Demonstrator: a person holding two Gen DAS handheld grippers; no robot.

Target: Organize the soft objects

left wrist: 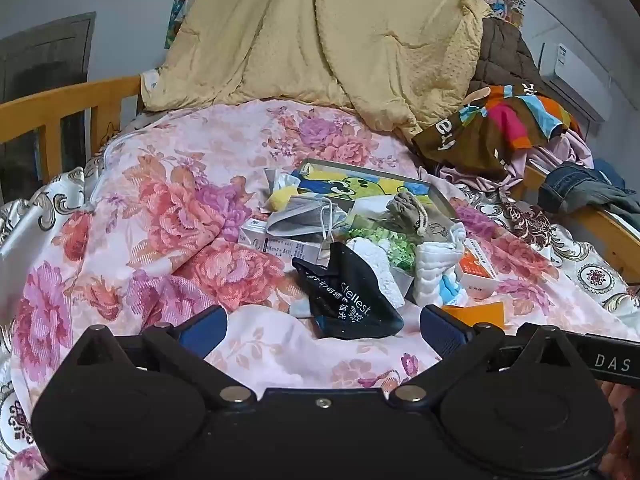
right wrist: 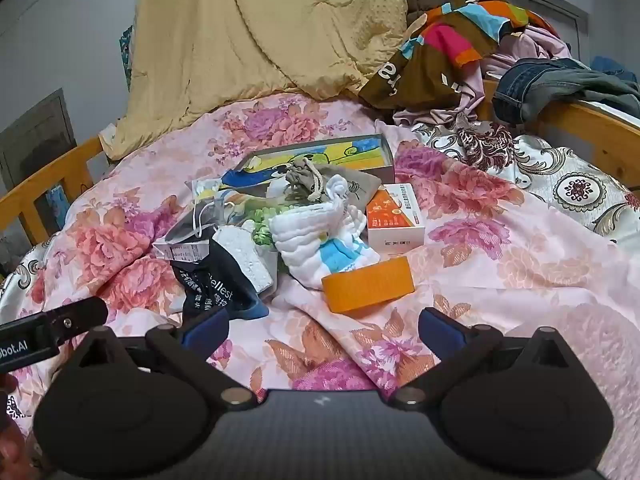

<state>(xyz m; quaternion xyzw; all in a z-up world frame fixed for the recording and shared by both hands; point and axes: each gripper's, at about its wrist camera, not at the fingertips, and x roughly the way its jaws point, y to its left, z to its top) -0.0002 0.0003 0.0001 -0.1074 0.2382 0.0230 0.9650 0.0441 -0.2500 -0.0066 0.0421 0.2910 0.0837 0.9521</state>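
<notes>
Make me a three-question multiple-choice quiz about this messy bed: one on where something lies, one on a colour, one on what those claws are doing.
1. Where does the orange cloth lie?
A. Inside the picture box
B. On the floral sheet, nearer the camera than the white towel
C. On the wooden rail

2. What colour is the pouch printed "stellest"?
A. Black
B. Yellow
C. Pink

3. How do the two claws stand?
A. Both open and empty
B. Both shut on cloth
C. One holds a box

Answers: B, it lies on the sheet before the towel; A, dark fabric with white lettering; A, the left claw and right claw gape over bare sheet.
</notes>
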